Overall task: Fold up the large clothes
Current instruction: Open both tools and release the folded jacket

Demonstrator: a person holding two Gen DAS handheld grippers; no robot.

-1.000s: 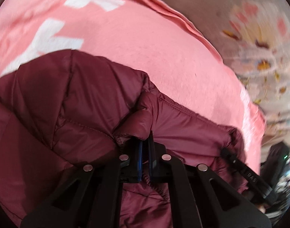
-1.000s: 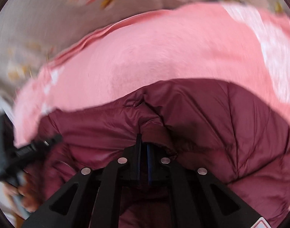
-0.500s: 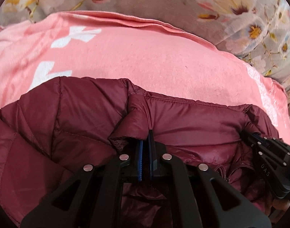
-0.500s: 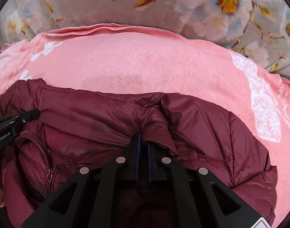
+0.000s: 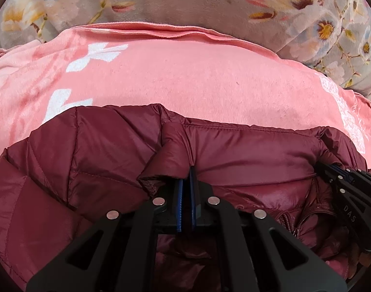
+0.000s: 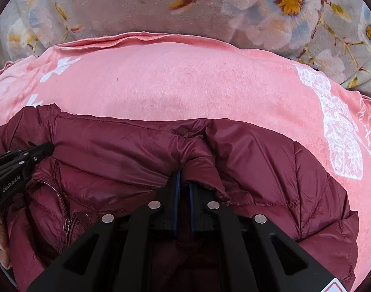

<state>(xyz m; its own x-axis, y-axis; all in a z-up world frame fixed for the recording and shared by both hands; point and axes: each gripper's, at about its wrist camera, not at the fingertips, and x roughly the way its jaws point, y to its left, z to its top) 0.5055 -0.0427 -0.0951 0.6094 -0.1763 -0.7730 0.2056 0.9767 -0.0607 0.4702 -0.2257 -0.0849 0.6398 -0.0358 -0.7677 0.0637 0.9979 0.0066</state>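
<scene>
Maroon puffer jacket (image 5: 234, 155) lies bunched across the near part of a pink blanket (image 5: 197, 77) printed with white motifs. Beyond the blanket's far hem is grey fabric with a pale flower pattern (image 5: 185, 0).

Seen from the left wrist, the left gripper (image 5: 185, 177) has its blue-lined fingers pressed together on a raised fold of the jacket, near the collar seam. To the left of that pinch the quilted panels of the jacket spread out over the blanket. At the right edge of this view, the right gripper (image 5: 331, 172) is clamped on the same upper edge of the jacket, well apart from the left one.

Seen from the right wrist, the right gripper's fingers are closed on another puckered fold. A smooth band of jacket fabric stretches between the two pinches. Below it, an open zipper (image 6: 61, 202) runs down the shiny lining. The left gripper enters from the left edge, its tips buried in the fabric.
</scene>
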